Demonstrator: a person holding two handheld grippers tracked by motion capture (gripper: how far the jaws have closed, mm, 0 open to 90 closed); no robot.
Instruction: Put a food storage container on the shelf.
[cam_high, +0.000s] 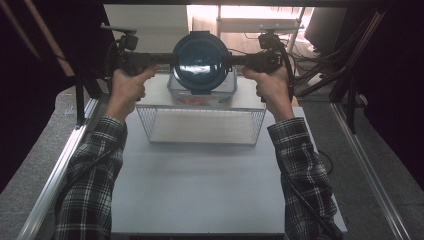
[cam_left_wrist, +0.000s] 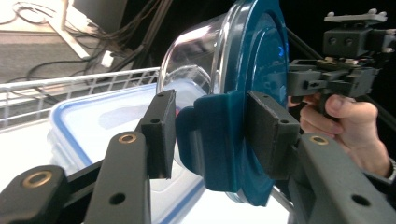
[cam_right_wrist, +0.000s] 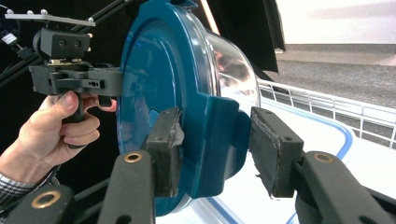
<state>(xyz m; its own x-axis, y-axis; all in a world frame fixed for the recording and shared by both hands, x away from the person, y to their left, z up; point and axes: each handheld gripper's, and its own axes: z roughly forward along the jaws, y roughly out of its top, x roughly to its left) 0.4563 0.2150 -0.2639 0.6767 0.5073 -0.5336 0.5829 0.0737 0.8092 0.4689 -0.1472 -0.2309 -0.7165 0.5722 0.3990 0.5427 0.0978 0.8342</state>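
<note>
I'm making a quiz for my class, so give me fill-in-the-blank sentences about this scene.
On the round container, the left gripper and right gripper each clamp a tab of the ___.
Beneath it sits a rectangular box with a ___-rimmed lid.
The white basket is made of ___.
Missing: lid; blue; wire.

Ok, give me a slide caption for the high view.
Two claws, left and right, hold a blue-lidded round container by its side clips above a wire basket.
</note>
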